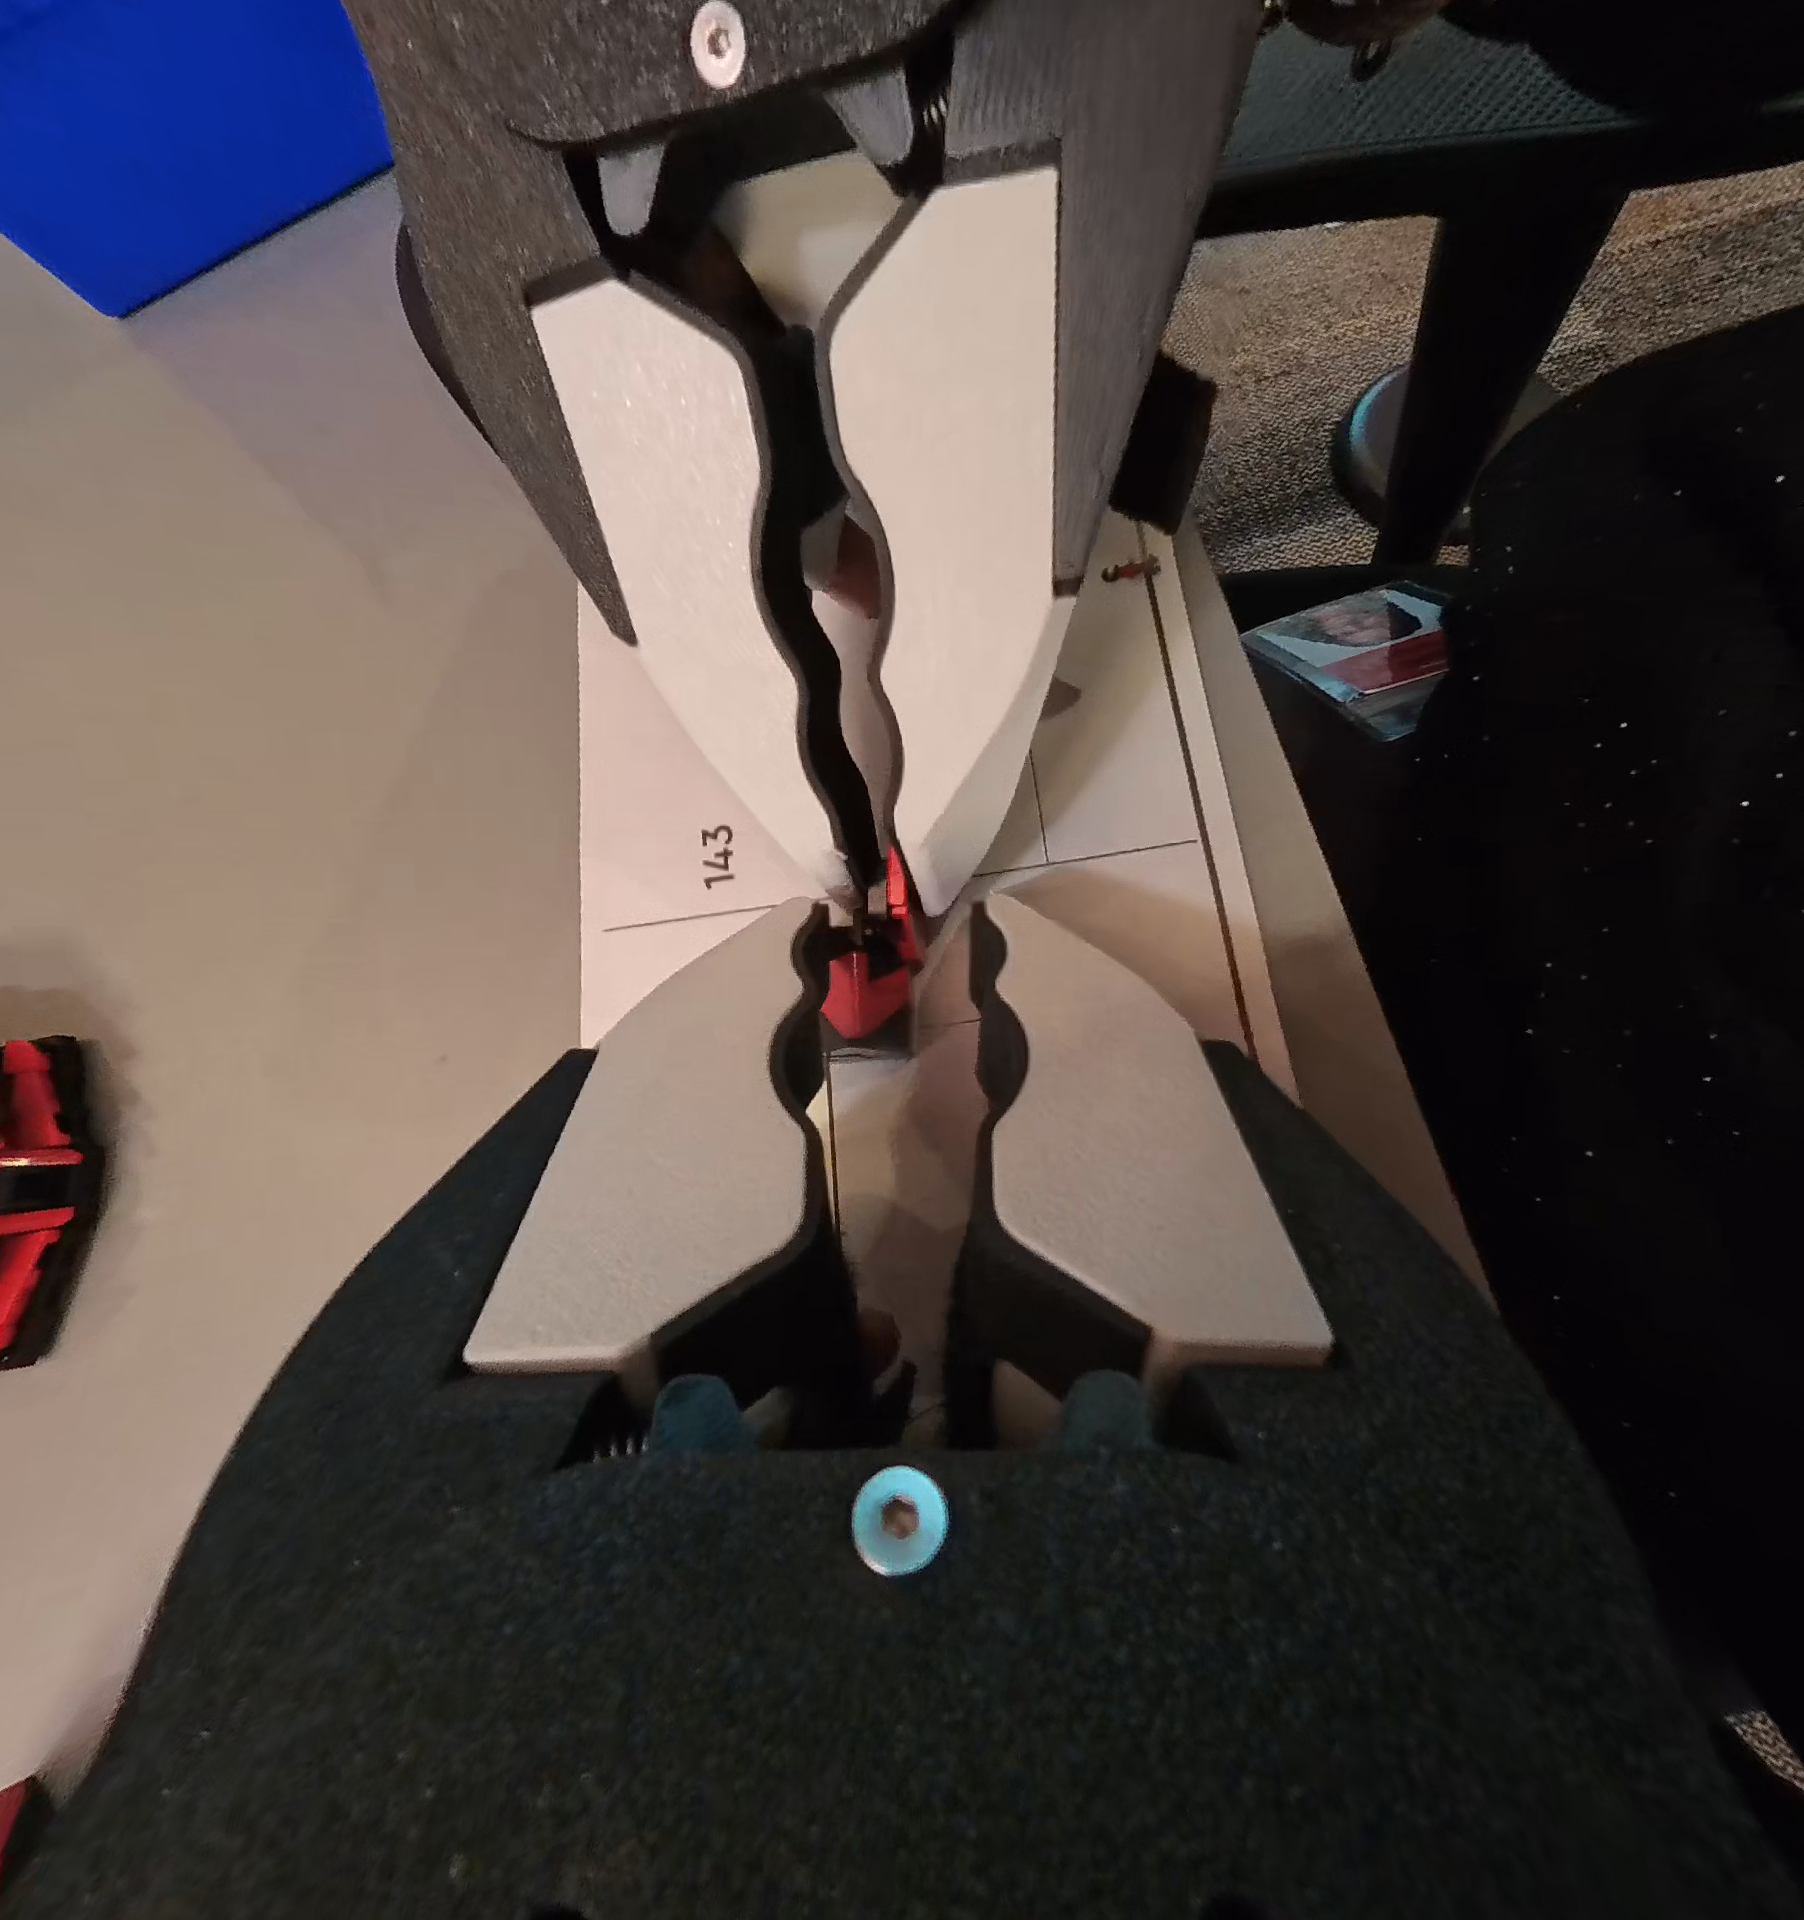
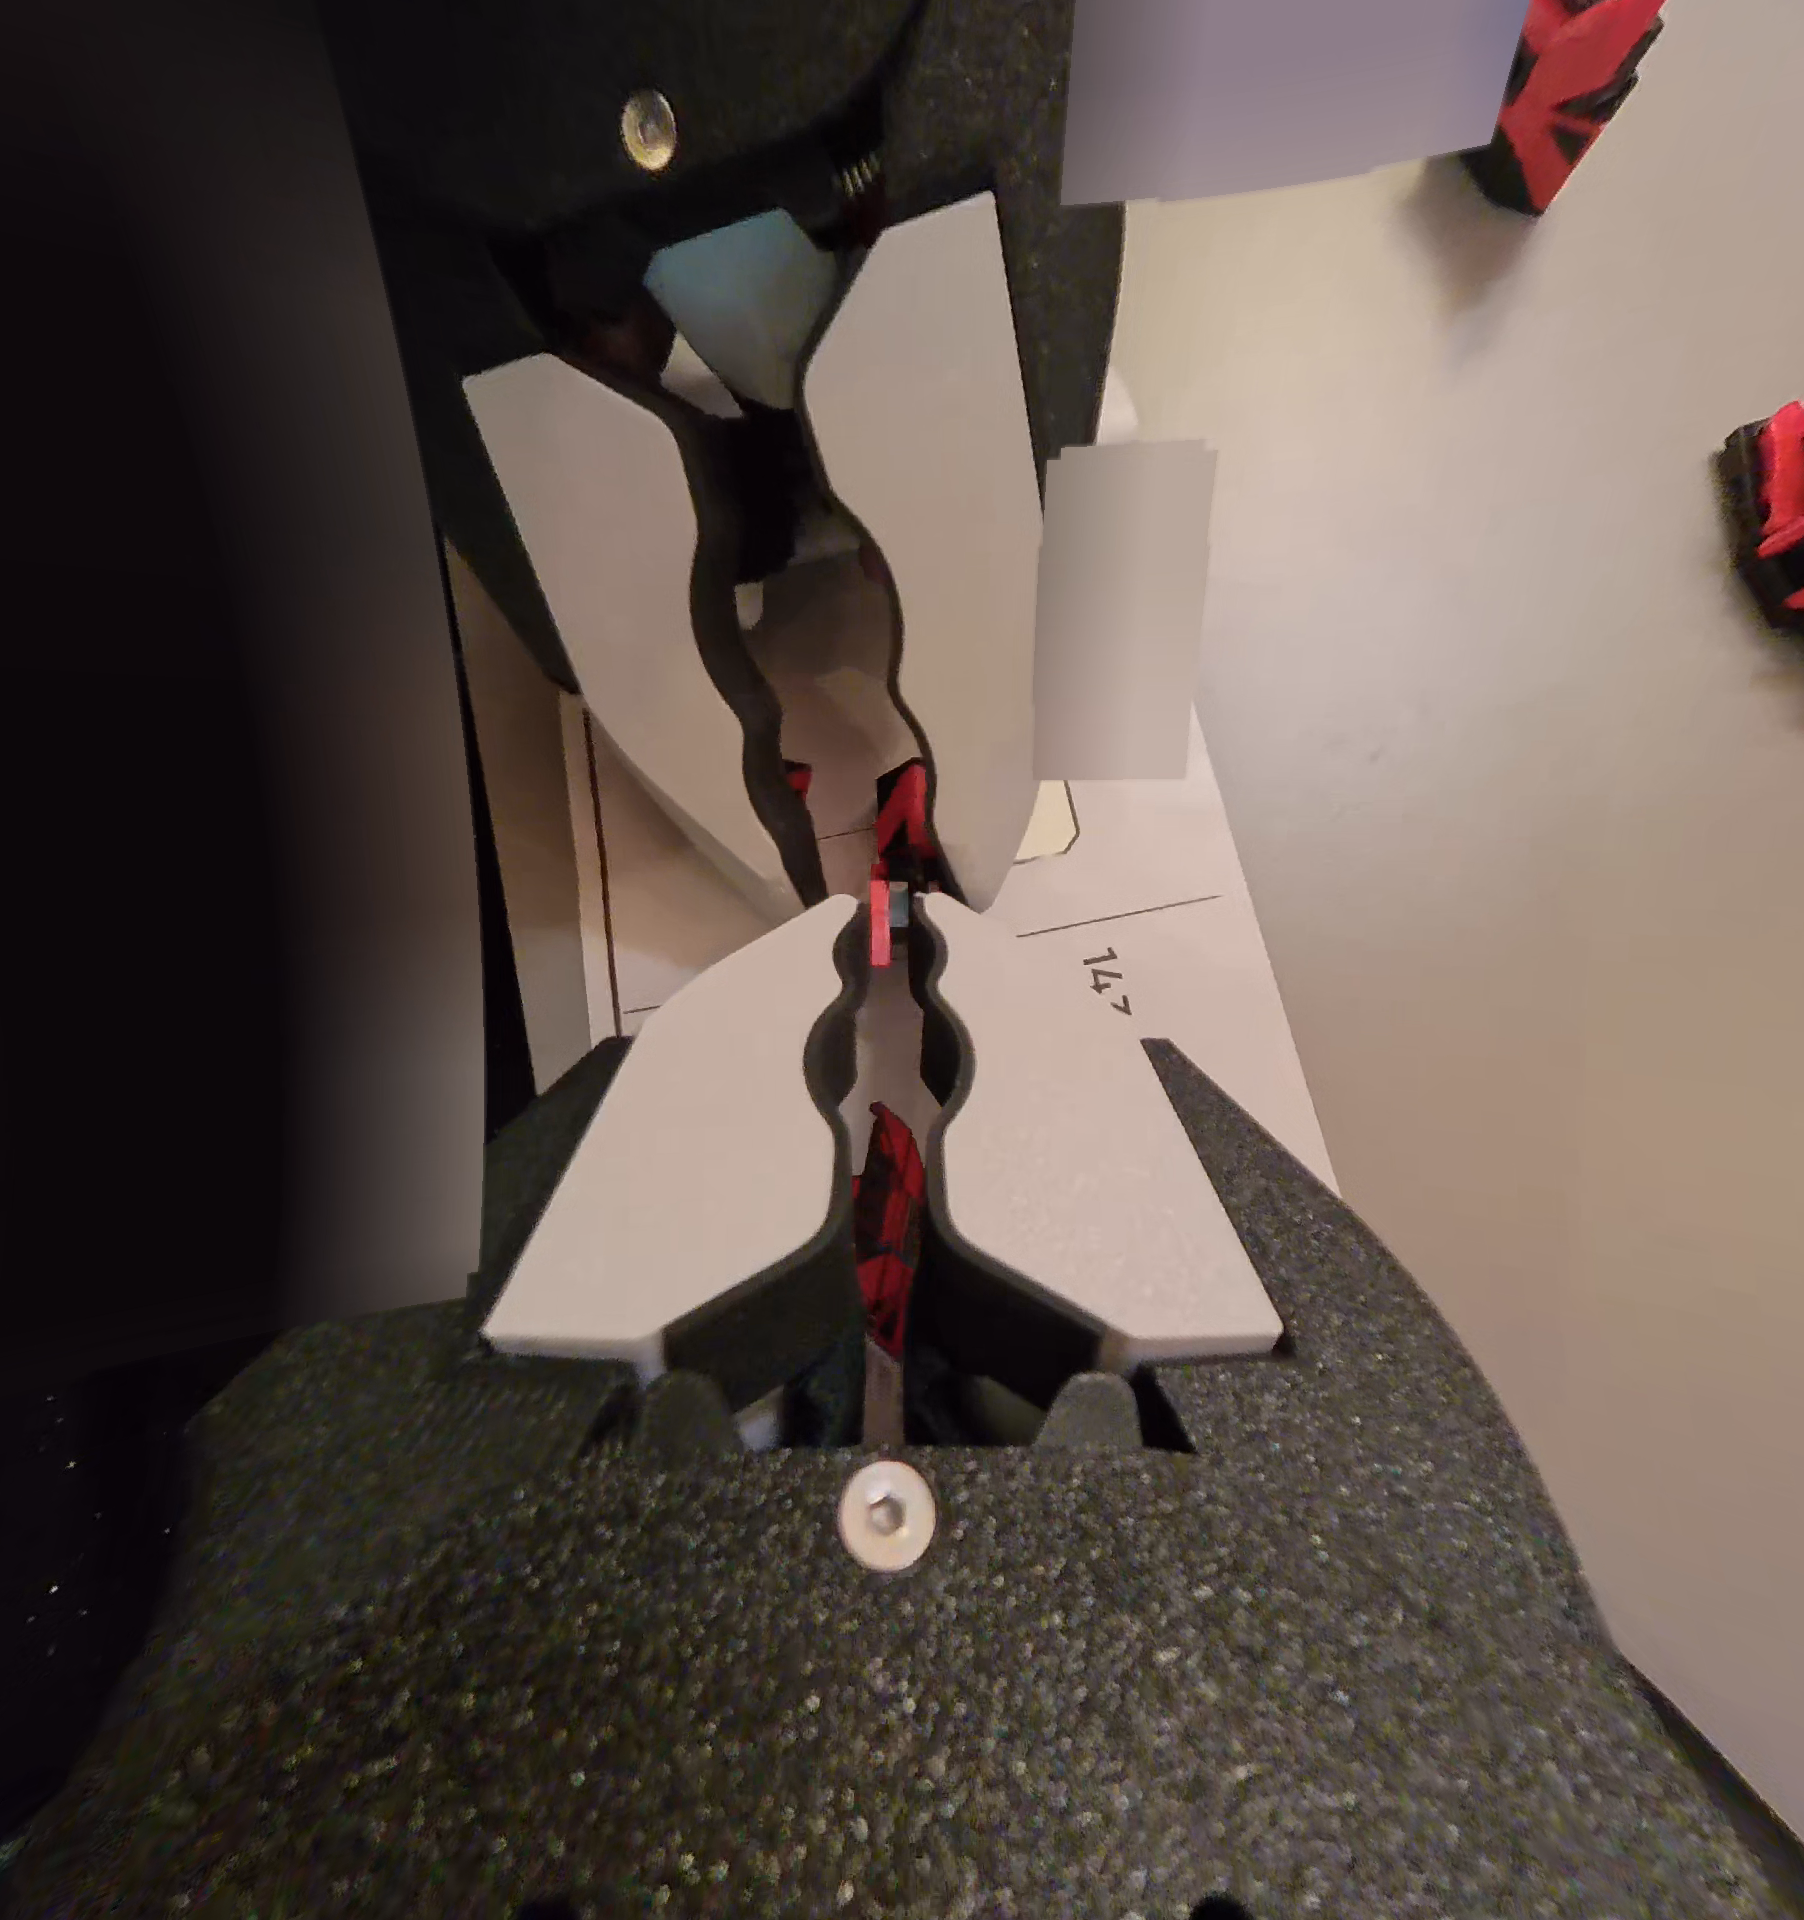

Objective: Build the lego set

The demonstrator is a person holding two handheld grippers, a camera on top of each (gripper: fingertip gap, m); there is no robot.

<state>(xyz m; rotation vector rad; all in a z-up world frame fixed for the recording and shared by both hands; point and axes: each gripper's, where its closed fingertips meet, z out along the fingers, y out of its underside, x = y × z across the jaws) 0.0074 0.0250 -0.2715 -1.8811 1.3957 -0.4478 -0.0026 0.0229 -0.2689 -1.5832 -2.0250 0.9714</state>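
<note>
with both tongs tip to tip over the instruction booklet, my left gripper pinches a red-black sub-assembly — my right gripper nips a small red piece, its long axis in line with my fingers, touching or nearly so.

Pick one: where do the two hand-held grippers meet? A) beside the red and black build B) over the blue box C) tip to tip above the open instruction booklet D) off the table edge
C: the left hand-held gripper and right hand-held gripper face each other tip to tip, each pinching a small red lego piece, with the booklet beneath.
</note>
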